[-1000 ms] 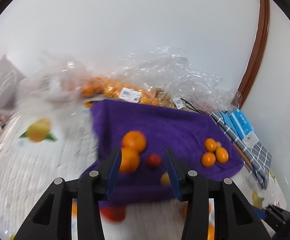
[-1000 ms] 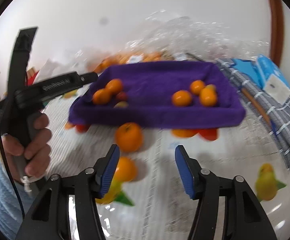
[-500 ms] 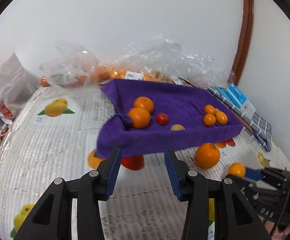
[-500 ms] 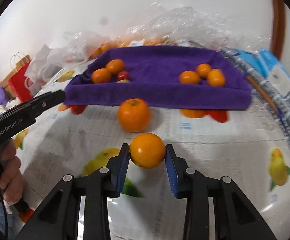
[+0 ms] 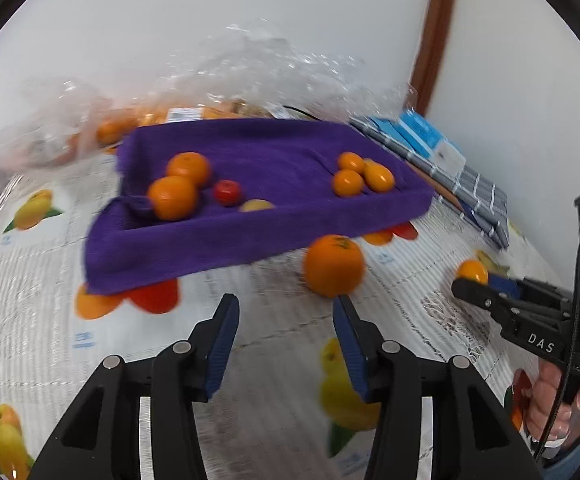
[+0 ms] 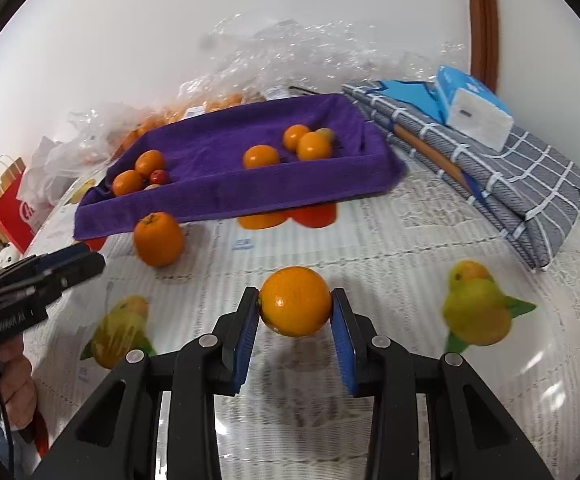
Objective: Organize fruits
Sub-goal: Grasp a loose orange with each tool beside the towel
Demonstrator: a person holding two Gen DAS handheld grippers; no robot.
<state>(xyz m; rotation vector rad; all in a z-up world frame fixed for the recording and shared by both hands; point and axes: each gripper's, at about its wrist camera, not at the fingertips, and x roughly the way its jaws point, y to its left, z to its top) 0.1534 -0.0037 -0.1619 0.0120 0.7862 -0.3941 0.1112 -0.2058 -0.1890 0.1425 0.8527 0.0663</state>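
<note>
A purple cloth-lined tray [image 5: 249, 236] holds two oranges [image 5: 173, 196], a small red fruit [image 5: 227, 192] and three small oranges [image 5: 360, 176]. My left gripper [image 5: 285, 312] hangs over the tablecloth with its jaws opening and nothing between them. A loose orange [image 5: 334, 270] lies just beyond its right fingertip, in front of the tray. My right gripper [image 6: 294, 304] is shut on a small orange [image 6: 294, 301], pads pressing both sides, above the tablecloth. The loose orange [image 6: 158, 238] and the tray [image 6: 229, 200] lie to its far left.
Clear plastic bags of oranges [image 6: 193, 108] are heaped behind the tray. A folded grey checked cloth [image 6: 510, 184] with a blue tissue pack [image 6: 470, 108] lies at the right. A red paper bag [image 6: 13, 208] stands at the far left. The tablecloth [image 6: 390, 240] carries printed fruit pictures.
The right gripper closed on the small orange and still holds it. The left gripper came down and right towards the loose orange, and its jaws stand wider.
</note>
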